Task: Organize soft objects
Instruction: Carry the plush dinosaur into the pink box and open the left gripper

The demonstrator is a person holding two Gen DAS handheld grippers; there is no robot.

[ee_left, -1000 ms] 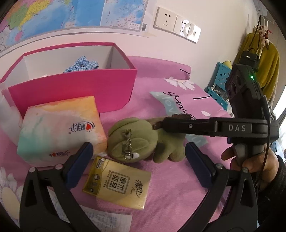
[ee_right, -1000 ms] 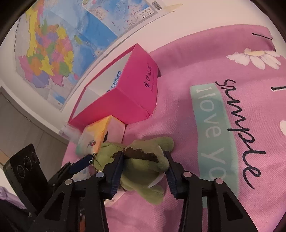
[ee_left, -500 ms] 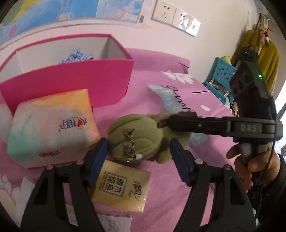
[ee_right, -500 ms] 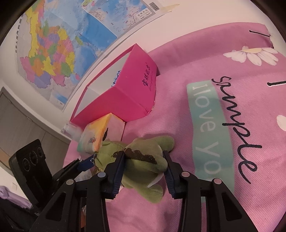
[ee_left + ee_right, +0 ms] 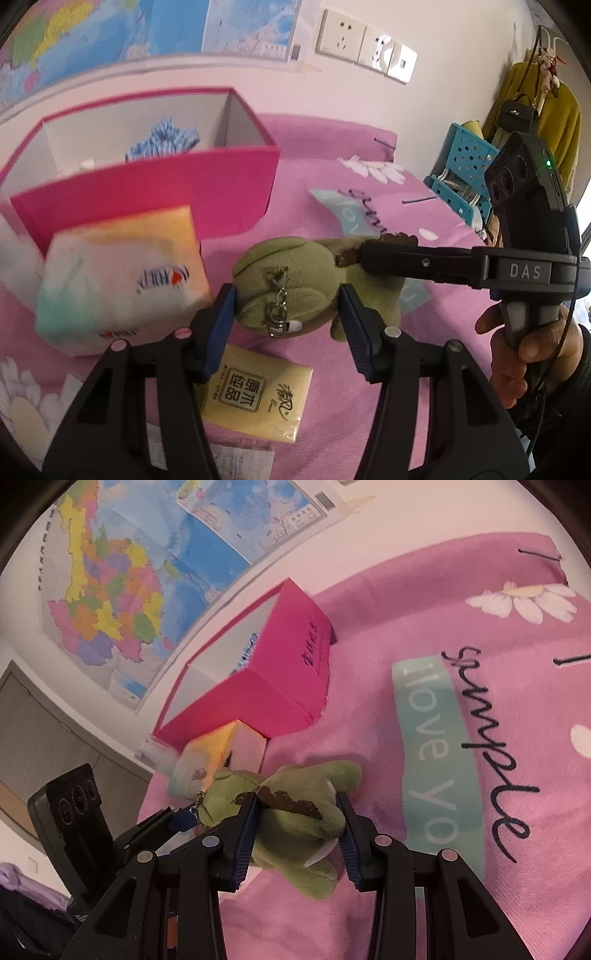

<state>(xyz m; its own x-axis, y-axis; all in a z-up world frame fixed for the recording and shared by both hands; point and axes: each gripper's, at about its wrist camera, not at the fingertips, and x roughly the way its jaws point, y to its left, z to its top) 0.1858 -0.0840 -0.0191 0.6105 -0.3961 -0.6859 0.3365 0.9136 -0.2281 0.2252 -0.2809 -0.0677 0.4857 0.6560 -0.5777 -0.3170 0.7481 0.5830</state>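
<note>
- Two grippers work one green plush toy [image 5: 291,284], which lies on the pink bedspread [image 5: 332,387] just in front of the pink box [image 5: 155,199].
- Nearest in the left wrist view, the left gripper [image 5: 286,325] has its jaws closing around the toy's head; the blue pads sit at either side of it, at or very near contact, with no clear squeeze visible yet.
- Just below the toy lies a flat yellow tissue pack [image 5: 258,398], partly under the left jaw, so a low grip risks catching it too.
- From the right wrist view, the right gripper [image 5: 295,830] has its jaws pinching the toy's body, the plush bulging slightly between the pads.
- The toy looks light and very soft: it will likely compress and flop rather than resist, so a firm hold across the fat part of head or torso seems safer than a limb.
- A small metal clasp [image 5: 279,306] hangs from the head; it is hard and slippery, a poor place to grip.
- Beside the toy on the left sits a pastel tissue package [image 5: 122,280], touching or nearly touching the box front.
- Farther back, the pink box stands open, with a blue checked fabric item [image 5: 162,142] already inside.
- Beyond it, a map [image 5: 110,33] hangs on the wall.
</note>
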